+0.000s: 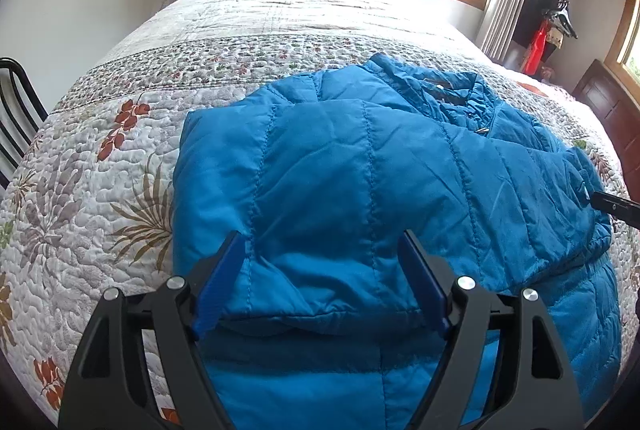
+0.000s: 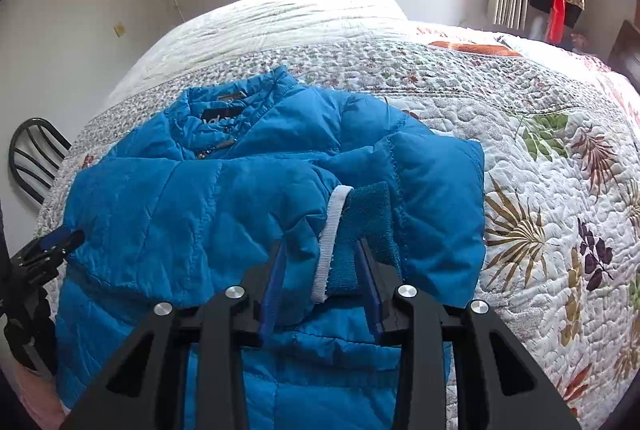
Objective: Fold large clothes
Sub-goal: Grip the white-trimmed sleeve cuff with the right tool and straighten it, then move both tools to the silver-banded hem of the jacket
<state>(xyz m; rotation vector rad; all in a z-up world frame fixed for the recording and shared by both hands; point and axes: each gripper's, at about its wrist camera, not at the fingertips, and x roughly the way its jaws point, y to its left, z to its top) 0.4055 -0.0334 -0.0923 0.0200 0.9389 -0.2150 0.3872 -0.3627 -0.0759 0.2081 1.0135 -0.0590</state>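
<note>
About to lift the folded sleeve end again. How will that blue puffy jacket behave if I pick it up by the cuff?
The jacket looks soft and quilted, so it will probably droop and unfold rather than hold shape. Its shiny shell may slide between the pads. The cuff with its white trim seems the firmer place to pinch.

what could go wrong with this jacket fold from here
1. The right gripper straddles the sleeve cuff with its white trim; it is puffy and may spring back unfolded once let go.
2. The left gripper stands wide around a folded sleeve of the blue jacket; lifting away could snag the slick fabric and drag the fold open.
3. The jacket sits near the quilt edge and might slide off.
</note>
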